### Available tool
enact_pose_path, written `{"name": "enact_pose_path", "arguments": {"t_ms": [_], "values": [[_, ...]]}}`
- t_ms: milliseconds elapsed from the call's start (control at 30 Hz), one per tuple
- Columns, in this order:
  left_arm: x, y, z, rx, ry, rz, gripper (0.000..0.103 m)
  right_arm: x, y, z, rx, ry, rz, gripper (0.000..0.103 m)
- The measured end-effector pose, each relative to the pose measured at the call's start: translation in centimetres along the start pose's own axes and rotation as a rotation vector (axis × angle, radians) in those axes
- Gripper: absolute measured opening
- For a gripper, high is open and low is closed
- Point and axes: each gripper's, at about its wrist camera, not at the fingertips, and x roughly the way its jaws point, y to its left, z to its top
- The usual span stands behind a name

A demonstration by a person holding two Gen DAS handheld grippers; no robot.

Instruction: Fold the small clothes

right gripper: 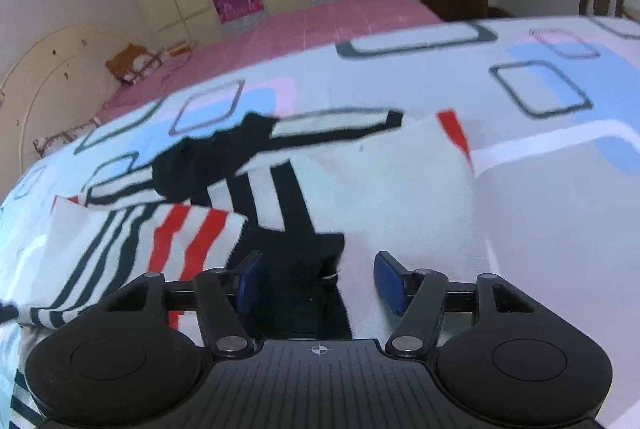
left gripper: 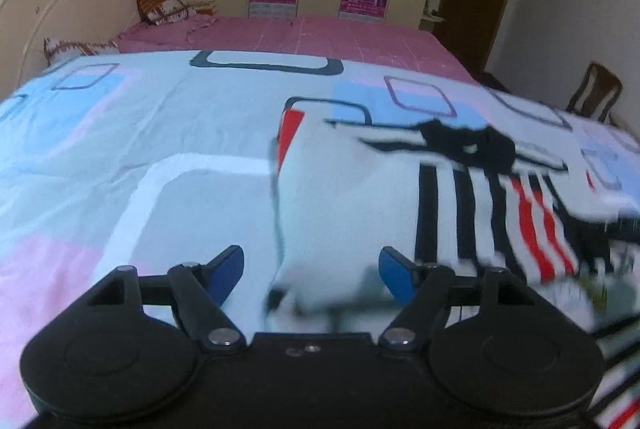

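While the left wrist view is up, the left gripper [left gripper: 312, 275] hangs over the bed sheet [left gripper: 120, 149] with its blue pads spread apart, pressing on nothing. A white edge of the striped garment [left gripper: 360, 197] lies in the gap between them, loose and untouched. That garment sits on the sheet just ahead of the gripper, white panel nearest, black and red stripes running off to the right, a dark bunched part at its far side. Motion blur smears the right end, so I can't say how neat that side is.

Over to the right wrist view: the right gripper [right gripper: 316, 281] is likewise agape, pads clear of cloth, with a black patch of the garment [right gripper: 400, 189] lying between them. A red-striped flap [right gripper: 188, 237] looks turned over the body, left of this gripper.

My read: at least one fold seems laid in and both tools have let go. The piece still looks uneven and bunched at its far edge, so further folds and squaring up probably remain.
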Motion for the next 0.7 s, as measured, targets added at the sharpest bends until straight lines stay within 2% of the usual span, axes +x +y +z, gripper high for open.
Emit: {"name": "enact_pose_path", "arguments": {"t_ms": [133,200,233,333,400,433,467,633,700], "values": [[4.1,0.0,2.2,-0.039,0.007,-0.002,0.064,0.5,0.6,-0.1,-0.026,0.0,-0.017,0.061],[6.2,0.6,3.1,-0.08,0.018,-0.001,0.061,0.7,1.0,-0.1,-0.04,0.0,-0.008,0.05],[7.0,0.9,3.4,-0.1,0.025,0.003,0.059,0.9,1.3,0.0,-0.052,0.004,-0.006,0.038],[9.0,2.0,4.0,-0.161,0.034,-0.013,0.045,1.4,1.7,0.0,-0.07,0.0,-0.012,0.038],[9.2,2.3,4.4,-0.178,0.012,-0.014,0.025,1.6,1.8,0.0,-0.074,-0.009,-0.005,0.034],[9.3,2.3,4.5,-0.179,0.003,-0.006,0.021,1.6,2.0,0.0,-0.081,-0.017,-0.005,0.019],[9.2,2.3,4.5,-0.181,-0.01,0.005,0.015,1.6,2.2,0.1,-0.093,-0.027,-0.013,0.008],[9.7,3.4,3.8,-0.24,-0.051,0.082,0.013,1.9,3.0,0.5,-0.15,-0.054,-0.011,0.008],[9.8,3.4,3.7,-0.234,-0.063,0.09,0.013,3.0,2.6,0.1,-0.176,-0.033,-0.075,0.007]]}}
